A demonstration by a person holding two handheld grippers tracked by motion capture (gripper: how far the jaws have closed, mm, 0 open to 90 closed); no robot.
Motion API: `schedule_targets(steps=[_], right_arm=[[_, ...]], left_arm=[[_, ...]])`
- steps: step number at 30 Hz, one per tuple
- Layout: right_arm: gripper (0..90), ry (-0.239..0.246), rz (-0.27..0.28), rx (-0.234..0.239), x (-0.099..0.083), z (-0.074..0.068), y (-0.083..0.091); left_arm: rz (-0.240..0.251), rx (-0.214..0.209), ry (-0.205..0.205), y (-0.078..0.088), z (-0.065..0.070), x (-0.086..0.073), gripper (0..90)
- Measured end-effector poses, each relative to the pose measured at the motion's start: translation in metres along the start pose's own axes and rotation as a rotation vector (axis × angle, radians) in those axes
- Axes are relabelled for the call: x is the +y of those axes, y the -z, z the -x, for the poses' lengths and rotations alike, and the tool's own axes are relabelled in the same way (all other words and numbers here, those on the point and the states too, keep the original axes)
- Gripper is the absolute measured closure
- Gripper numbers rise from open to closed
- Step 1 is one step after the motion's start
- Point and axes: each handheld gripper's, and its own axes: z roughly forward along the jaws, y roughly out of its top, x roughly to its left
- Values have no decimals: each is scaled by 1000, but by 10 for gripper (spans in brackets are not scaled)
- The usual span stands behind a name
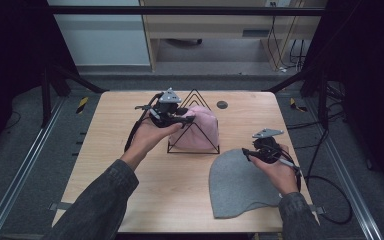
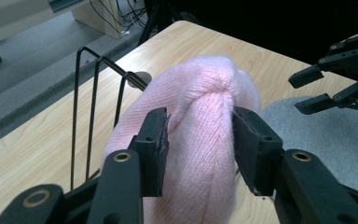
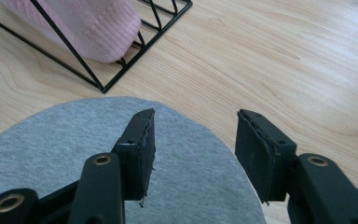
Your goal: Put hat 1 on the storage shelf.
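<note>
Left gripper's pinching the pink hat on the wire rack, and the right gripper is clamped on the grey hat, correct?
Not quite. The right gripper is open above the grey hat, gripping nothing, as the right gripper view shows. The left gripper does pinch the pink hat on the wire rack.

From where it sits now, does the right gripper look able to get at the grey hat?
Probably yes. The right gripper hovers open just over the grey hat, which lies flat on the table with nothing on it; the wire rack stands clear.

Hat (image 1: 202, 129) in rack (image 1: 194, 145), beanie (image 1: 240, 185) right.
</note>
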Motion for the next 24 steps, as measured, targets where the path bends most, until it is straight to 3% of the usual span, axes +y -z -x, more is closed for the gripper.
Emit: schedule_targets(steps=[8, 14, 24], right_arm=[[470, -9, -10, -6, -6, 6, 3], [456, -9, -26, -18, -13, 9, 11], [387, -42, -73, -24, -26, 22, 21]], left_arm=[[12, 3, -10, 2, 3, 0, 500], [24, 8, -33, 13, 7, 0, 417], [22, 4, 17, 36, -2, -17, 208]])
